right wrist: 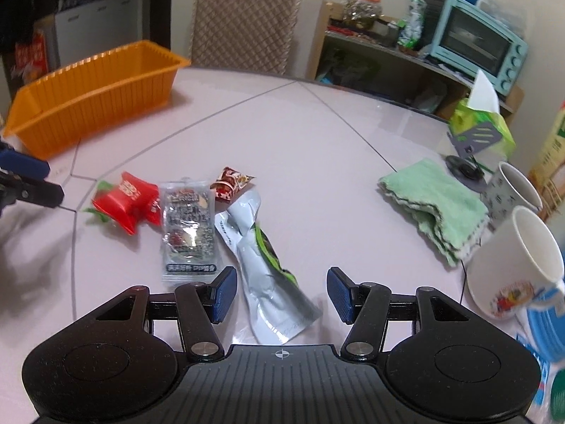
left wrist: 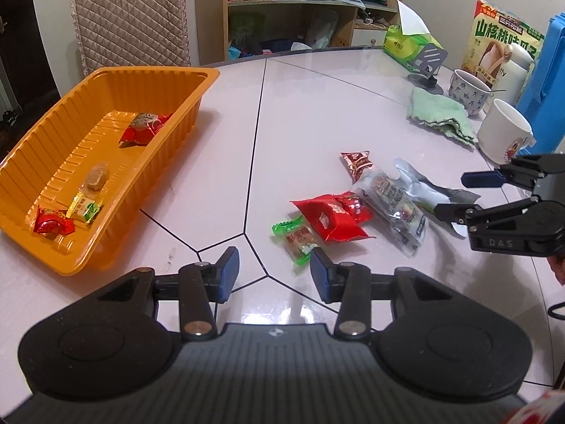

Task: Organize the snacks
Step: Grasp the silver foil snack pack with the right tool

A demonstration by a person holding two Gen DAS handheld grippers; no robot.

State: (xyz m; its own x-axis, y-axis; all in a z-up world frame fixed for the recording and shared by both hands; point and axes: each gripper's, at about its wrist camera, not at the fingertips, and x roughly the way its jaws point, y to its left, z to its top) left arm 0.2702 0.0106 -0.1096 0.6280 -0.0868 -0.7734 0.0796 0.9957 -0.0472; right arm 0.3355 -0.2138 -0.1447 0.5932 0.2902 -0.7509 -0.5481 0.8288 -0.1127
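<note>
An orange tray (left wrist: 197, 106) at the left holds several small wrapped snacks, among them a red packet (left wrist: 143, 129). Loose snacks lie mid-table: a green-ended candy (left wrist: 298, 238), a red packet (left wrist: 330, 221), a clear silver packet (left wrist: 392, 201), a small dark-red packet (left wrist: 356, 162) and a long grey pouch (right wrist: 268, 268). My left gripper (left wrist: 274, 272) is open and empty just in front of the green candy. My right gripper (right wrist: 281, 291) is open, its jaws on either side of the grey pouch's near end; it also shows in the left wrist view (left wrist: 455, 194).
A folded green cloth (left wrist: 441, 116), two mugs (left wrist: 505, 134), a tissue pack (left wrist: 413, 44), a phone stand (left wrist: 429, 67) and a snack box (left wrist: 505, 35) stand along the table's right side. A padded chair (right wrist: 243, 21) is behind the table.
</note>
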